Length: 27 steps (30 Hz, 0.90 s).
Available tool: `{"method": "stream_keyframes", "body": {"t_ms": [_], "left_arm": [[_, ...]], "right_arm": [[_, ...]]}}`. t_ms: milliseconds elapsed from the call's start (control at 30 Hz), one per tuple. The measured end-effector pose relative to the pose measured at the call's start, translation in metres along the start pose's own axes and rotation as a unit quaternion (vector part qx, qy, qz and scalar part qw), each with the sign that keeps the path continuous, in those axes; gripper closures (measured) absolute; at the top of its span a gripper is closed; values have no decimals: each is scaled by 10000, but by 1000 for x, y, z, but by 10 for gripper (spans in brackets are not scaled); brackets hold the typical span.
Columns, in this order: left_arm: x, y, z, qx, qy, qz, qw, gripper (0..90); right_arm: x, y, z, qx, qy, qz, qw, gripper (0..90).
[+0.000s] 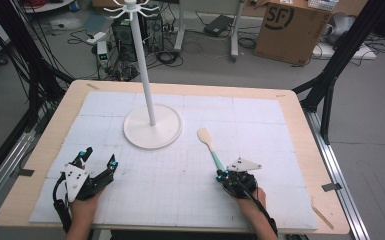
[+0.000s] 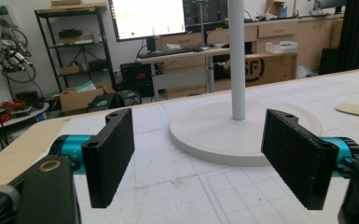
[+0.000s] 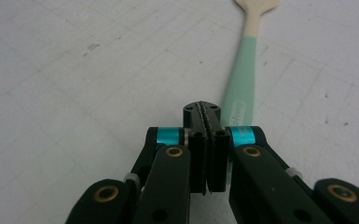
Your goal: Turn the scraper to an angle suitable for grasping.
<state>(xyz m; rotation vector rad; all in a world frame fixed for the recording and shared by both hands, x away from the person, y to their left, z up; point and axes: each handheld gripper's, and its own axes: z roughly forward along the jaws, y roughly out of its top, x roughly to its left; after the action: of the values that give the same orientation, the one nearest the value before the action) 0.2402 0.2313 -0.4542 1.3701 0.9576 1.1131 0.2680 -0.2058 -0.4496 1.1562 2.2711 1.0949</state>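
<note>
A spatula (image 1: 211, 149) with a pale wooden blade and a mint-green handle lies on the white mat, right of centre; in the right gripper view the spatula (image 3: 242, 79) runs away from the jaws, its handle end passing beside and under the right jaw. My right gripper (image 1: 221, 174) (image 3: 206, 112) rests at that handle end, its pads pressed together with nothing between them. A white hanger stand (image 1: 152, 127) rises from a round base on the mat. At the near left my left gripper (image 1: 100, 156) (image 2: 200, 154) stands wide open and empty, facing the stand's base (image 2: 247, 130).
The white gridded mat (image 1: 190, 200) covers most of the wooden table (image 1: 45, 150). The stand's tall pole (image 1: 142, 65) ends in hooks at the top. Beyond the far edge are cables, a computer case and a cardboard box (image 1: 290, 30) on the floor.
</note>
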Motion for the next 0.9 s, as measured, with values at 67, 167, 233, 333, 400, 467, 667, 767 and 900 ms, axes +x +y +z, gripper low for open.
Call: {"method": "stream_keyframes", "body": {"t_ms": [67, 167, 233, 333, 400, 467, 667, 767, 900], "left_arm": [[0, 0, 0, 2, 4, 3, 10000, 260], [0, 0, 0, 4, -1, -8, 10000, 260], [0, 0, 0, -4, 3, -14, 10000, 260], [0, 0, 0, 6, -3, 2, 10000, 260], [0, 0, 0, -1, 1, 2, 10000, 260], [0, 0, 0, 4, -4, 3, 10000, 260], [0, 0, 0, 7, -1, -1, 10000, 260], [0, 0, 0, 7, 0, 5, 10000, 260], [-1, 0, 0, 4, 16, 23, 10000, 260]], "right_arm": [[-3, 0, -1, -1, -54, 38, 10000, 900], [-10, -2, -3, -14, -130, 148, 9998, 900], [-16, -3, -5, -33, -162, 227, 9996, 900], [-25, -5, -8, -59, -231, 350, 9991, 900], [-30, -6, -10, -64, -290, 420, 9987, 900], [-36, -8, -11, -86, -336, 529, 9980, 900], [-47, -10, -16, -184, -320, 715, 9968, 900], [-46, -7, -17, -281, -336, 703, 9966, 900], [-47, 4, -12, -387, -322, 645, 9966, 900]]}}
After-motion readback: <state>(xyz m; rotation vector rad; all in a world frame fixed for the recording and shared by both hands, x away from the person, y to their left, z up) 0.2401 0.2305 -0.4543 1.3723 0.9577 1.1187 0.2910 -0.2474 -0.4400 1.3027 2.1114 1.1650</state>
